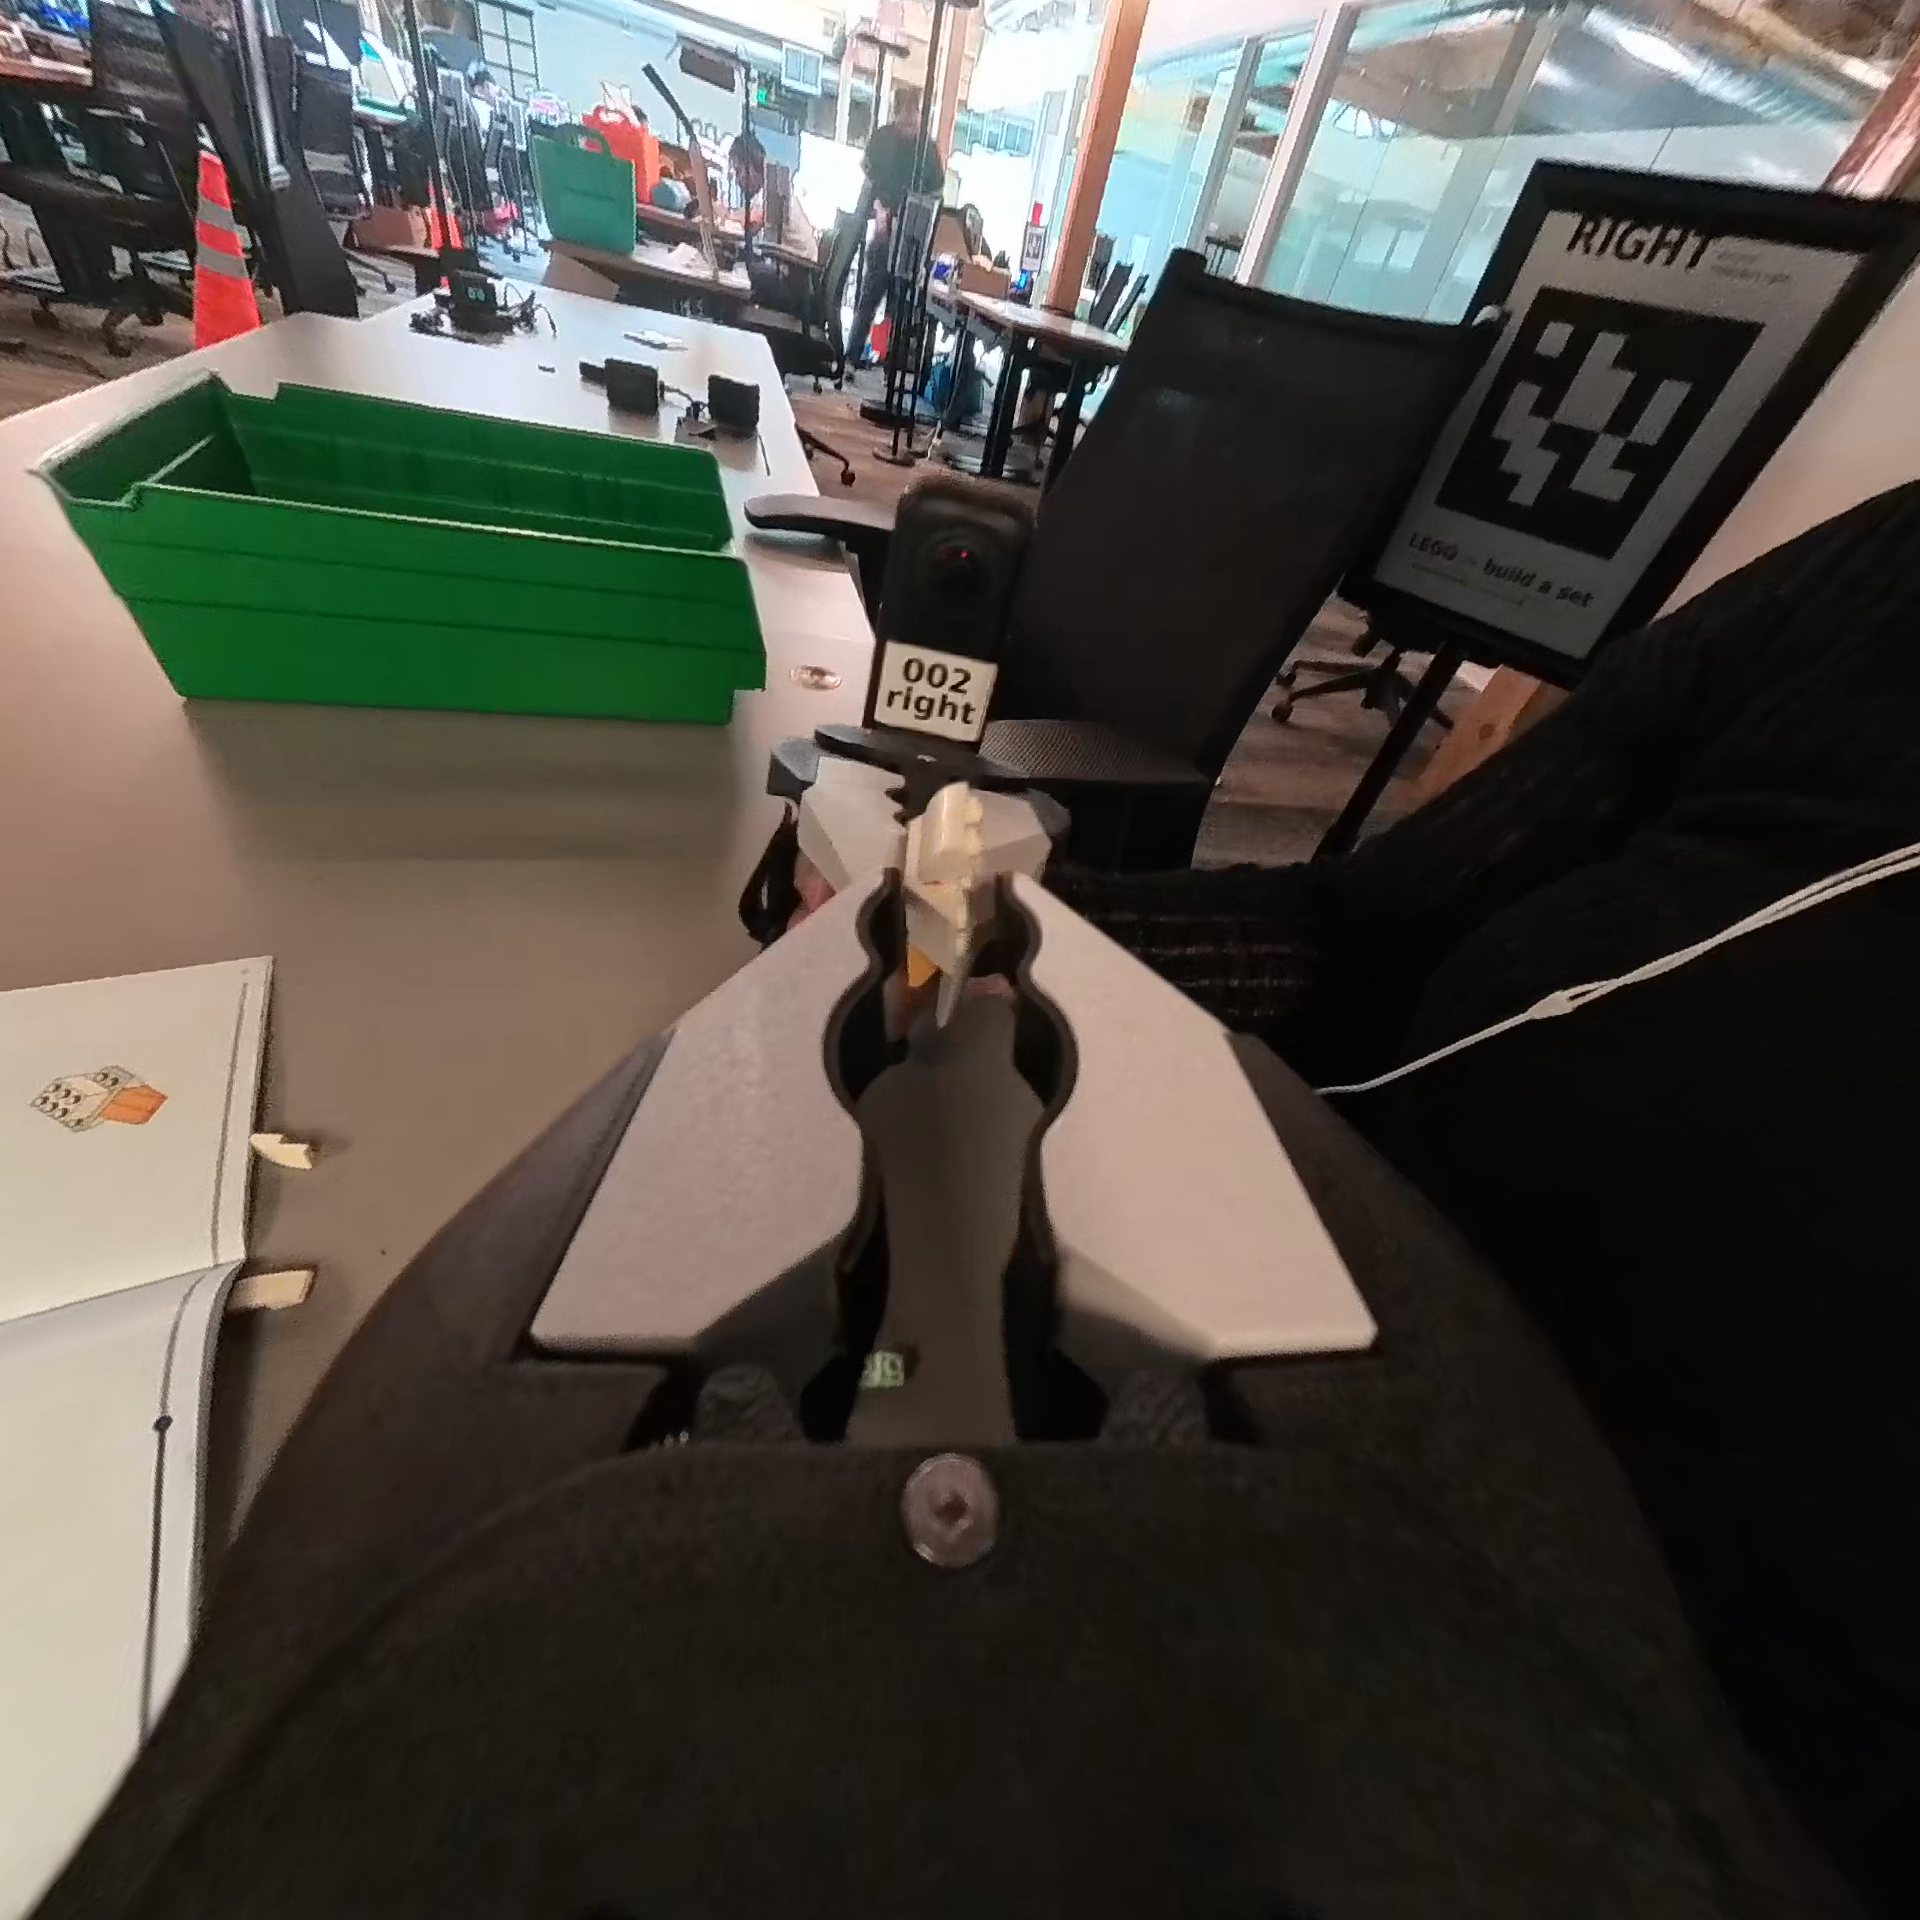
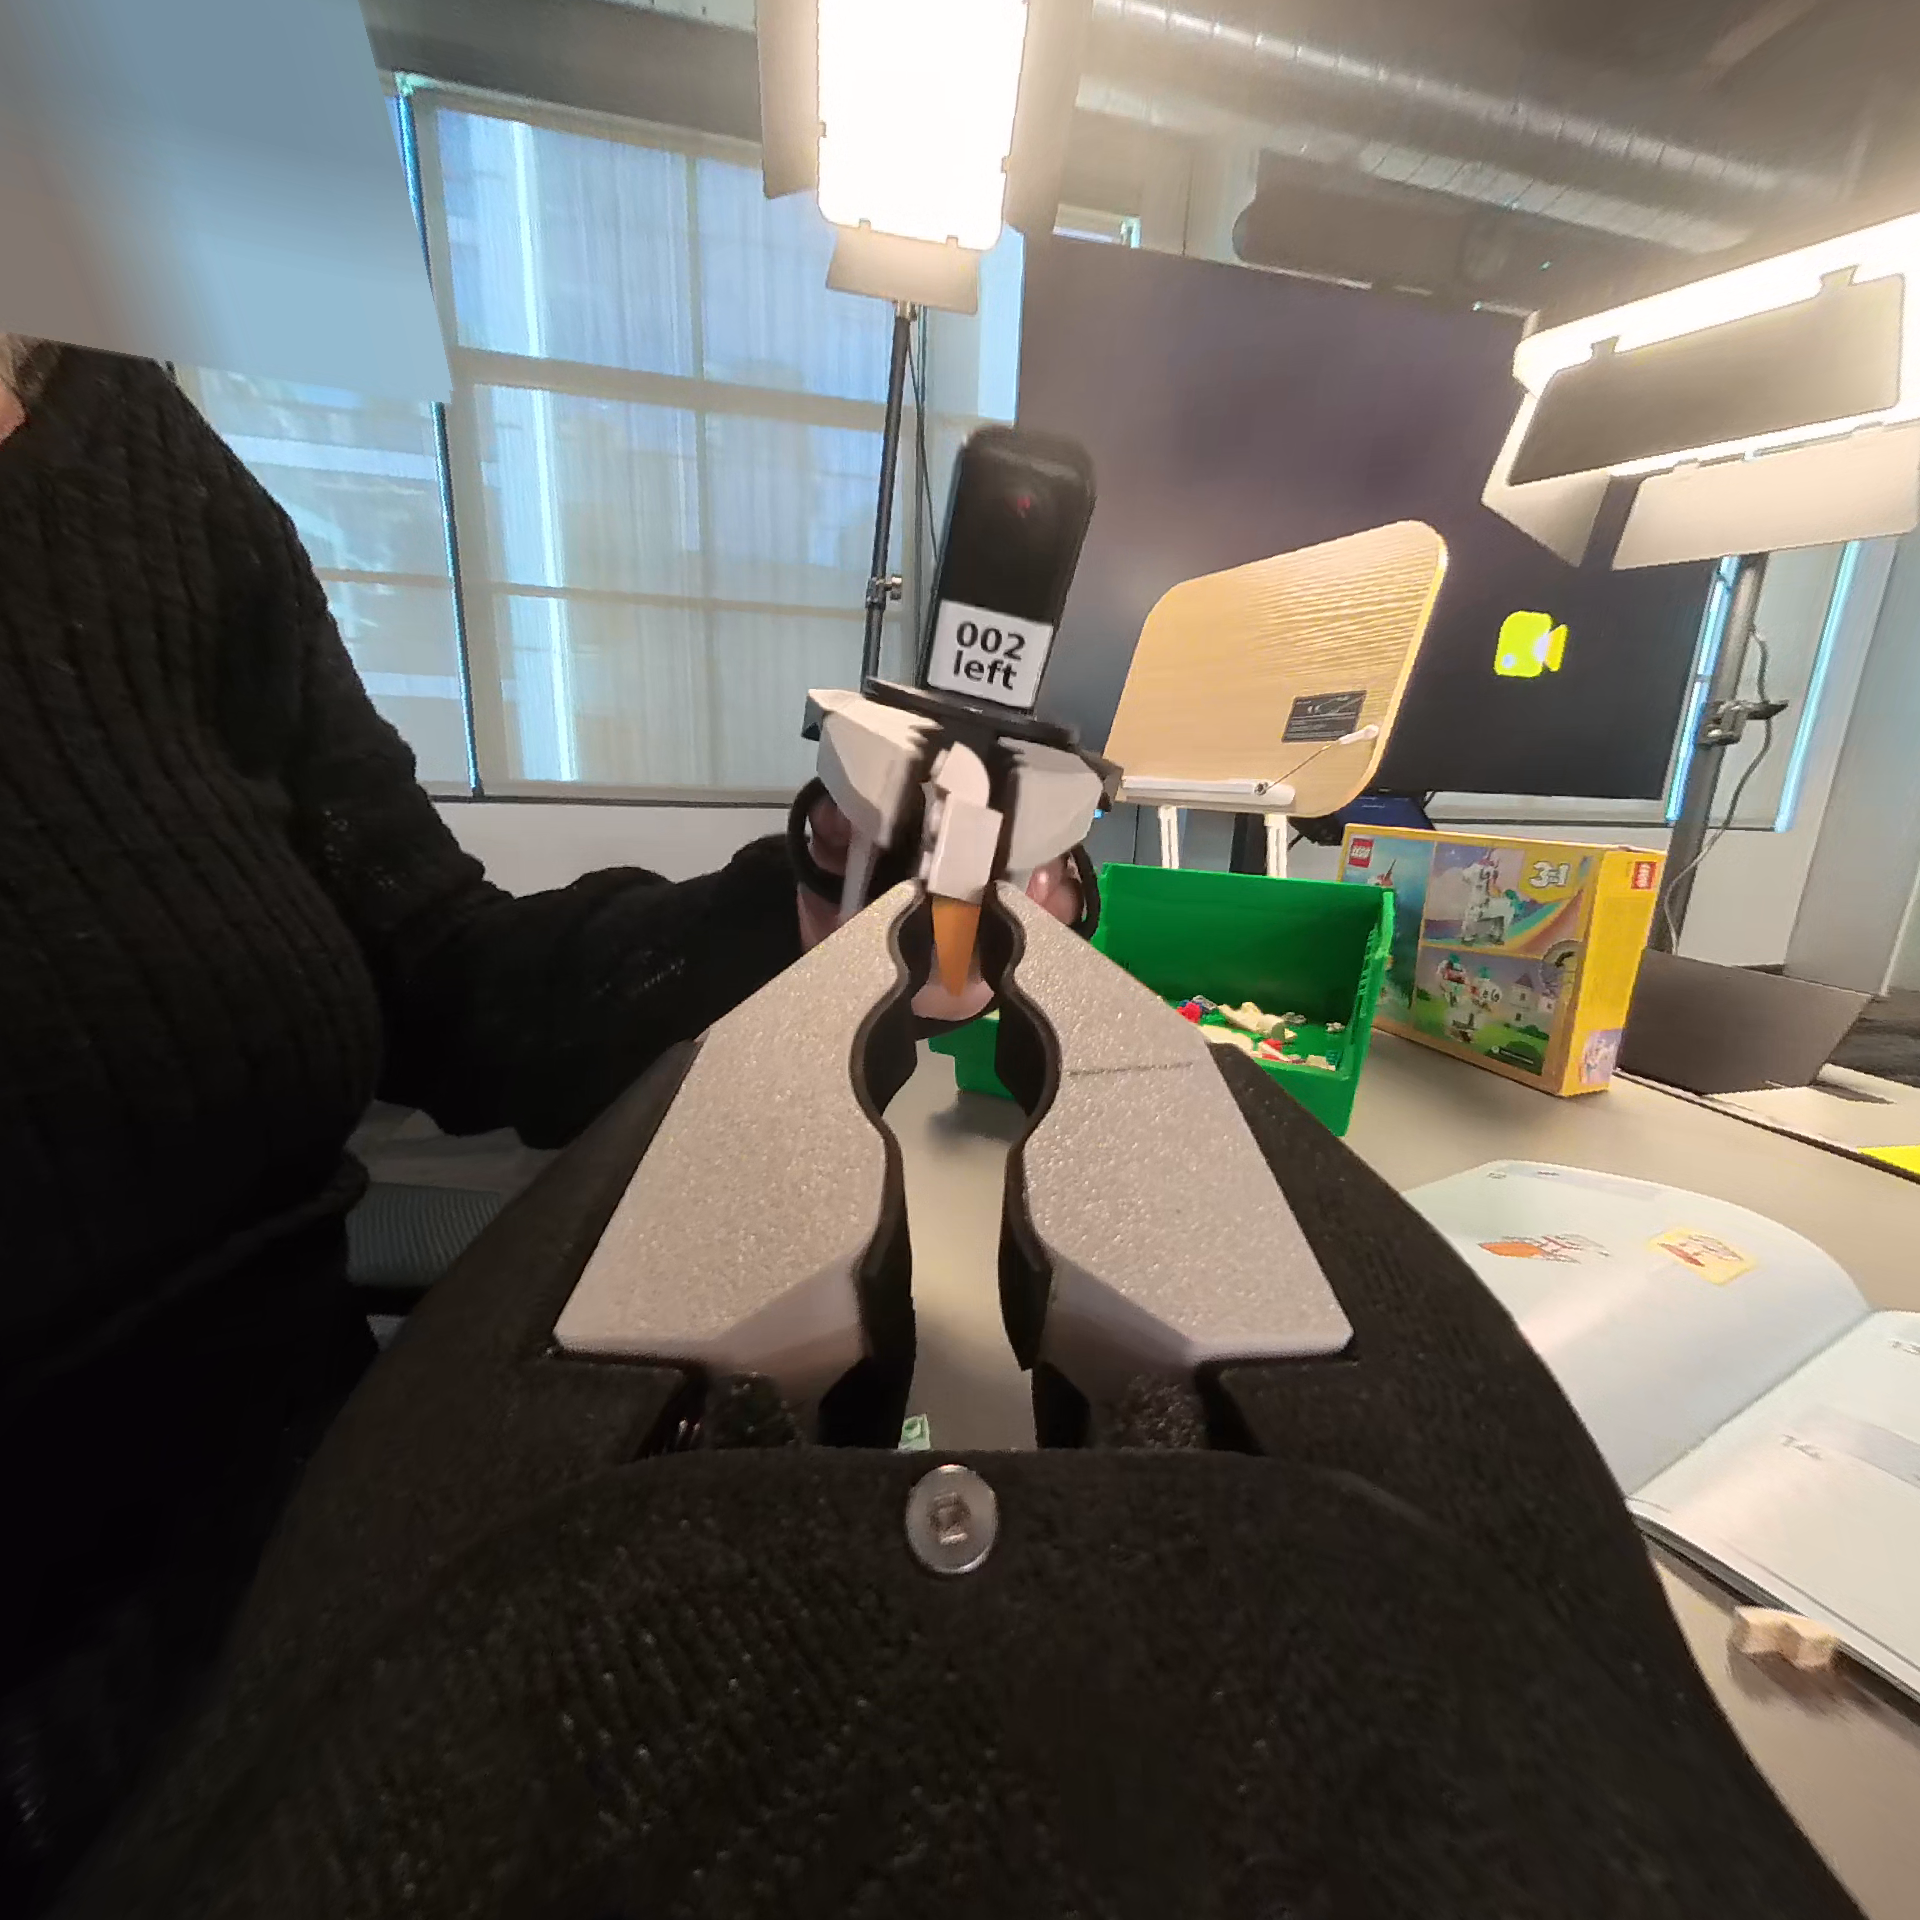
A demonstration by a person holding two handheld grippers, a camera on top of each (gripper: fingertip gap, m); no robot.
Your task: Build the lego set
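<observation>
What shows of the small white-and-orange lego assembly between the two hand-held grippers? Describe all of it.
The lego assembly is small and looks like glossy plastic: a white, angular, studded body with an orange tapering piece at one end. It is held off the table, pinched where the tips of the left hand-held gripper and the right hand-held gripper meet nose to nose. Both are closed narrowly on it; which part each grips is hard to tell.

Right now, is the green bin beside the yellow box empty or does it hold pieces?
It holds pieces. In the right wrist view, small mixed-colour bricks lie on the floor of the green bin.
</observation>
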